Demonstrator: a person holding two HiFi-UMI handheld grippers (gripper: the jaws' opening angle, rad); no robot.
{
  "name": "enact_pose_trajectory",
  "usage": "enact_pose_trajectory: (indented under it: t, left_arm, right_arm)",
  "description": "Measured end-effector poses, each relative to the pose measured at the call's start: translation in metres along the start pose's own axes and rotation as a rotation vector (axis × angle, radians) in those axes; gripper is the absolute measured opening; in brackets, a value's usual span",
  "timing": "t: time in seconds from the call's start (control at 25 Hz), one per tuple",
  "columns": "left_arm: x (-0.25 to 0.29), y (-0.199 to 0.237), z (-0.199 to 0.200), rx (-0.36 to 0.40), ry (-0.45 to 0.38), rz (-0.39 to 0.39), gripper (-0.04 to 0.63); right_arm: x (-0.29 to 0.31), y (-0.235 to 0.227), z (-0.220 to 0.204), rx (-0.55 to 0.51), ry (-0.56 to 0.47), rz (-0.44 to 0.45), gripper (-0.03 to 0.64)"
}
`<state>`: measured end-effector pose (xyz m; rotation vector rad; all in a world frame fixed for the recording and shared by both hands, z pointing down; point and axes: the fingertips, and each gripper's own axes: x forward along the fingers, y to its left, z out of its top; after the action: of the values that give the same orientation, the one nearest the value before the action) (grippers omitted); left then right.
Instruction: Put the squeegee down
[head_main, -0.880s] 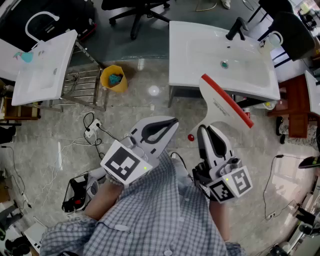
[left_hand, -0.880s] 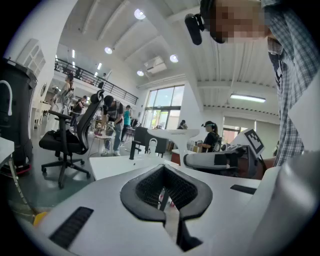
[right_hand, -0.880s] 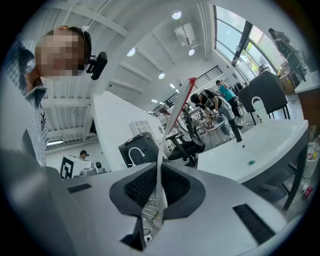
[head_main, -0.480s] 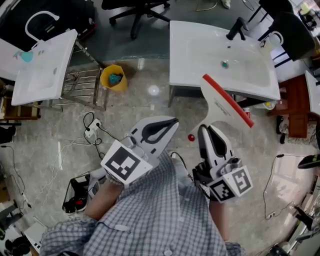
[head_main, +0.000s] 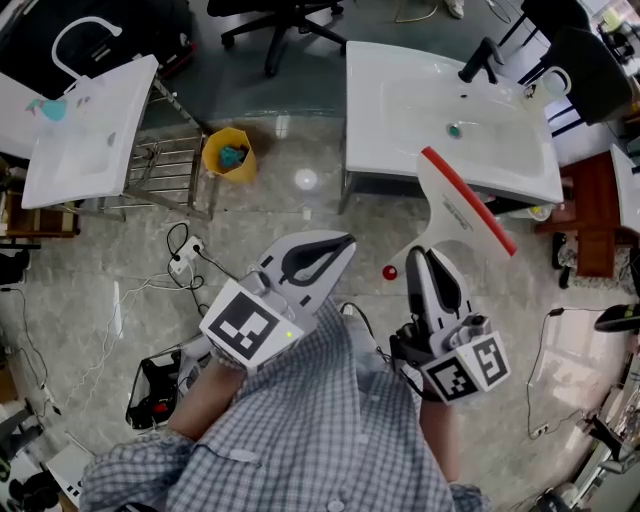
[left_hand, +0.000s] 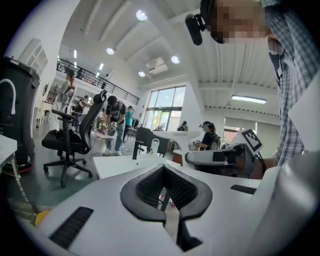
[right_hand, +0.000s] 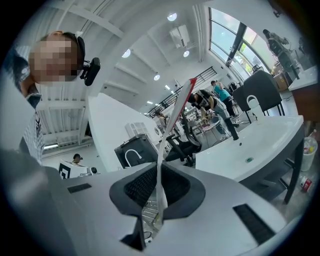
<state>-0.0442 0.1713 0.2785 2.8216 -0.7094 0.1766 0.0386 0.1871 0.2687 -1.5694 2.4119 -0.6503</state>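
Your right gripper (head_main: 436, 272) is clamped on the squeegee (head_main: 455, 215). In the right gripper view, the right gripper (right_hand: 159, 192) has its jaws squeezed narrow on the thin white handle of the squeegee (right_hand: 172, 117), which runs up between the pads and out past the tips.

The squeegee is held in the air, not set down. In the head view its white body fans out from the jaws to a red blade strip (head_main: 470, 202). The strip runs diagonally from upper left to lower right, and its upper end overlaps the front edge of the white sink (head_main: 400, 120). You can't tell from these views whether it touches the sink.

Your left gripper (head_main: 330, 252) sits to the left, apart from the squeegee. In the left gripper view the left gripper (left_hand: 165, 192) has its jaws together with nothing between them, only a small diamond-shaped gap between the pads.

The sink ahead of you has a black faucet (head_main: 476, 57) at its far right and a green drain (head_main: 455, 130). A small red thing (head_main: 390, 272) lies on the floor just left of the right gripper. Further left on the floor are:
- a yellow bin (head_main: 228, 157) with something teal inside
- cables (head_main: 190, 258)
- a second white sink (head_main: 85, 140) on a metal frame

An office chair base (head_main: 280, 25) shows at the top. Your checked shirt (head_main: 330, 440) fills the bottom of the head view.
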Motion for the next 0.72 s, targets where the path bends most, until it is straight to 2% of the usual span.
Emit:
enact_pose_trajectory:
  t: [0.24,0.52,0.72]
  left_arm:
    - [-0.008,0.010,-0.002,0.002,-0.003,-0.009,0.006]
    - [-0.024,0.022,-0.006,-0.009,-0.007,-0.001,0.006]
    - [-0.022,0.029,-0.002,-0.012,-0.013,0.001,0.006]
  right_arm:
    - [0.008,0.005,-0.005,0.028,-0.012,-0.012,0.029]
    - [0.014,0.014,-0.008,-0.015,-0.013,-0.043,0.029]
    - [0.021,0.011,-0.005,0.002,-0.009,-0.039,0.029]
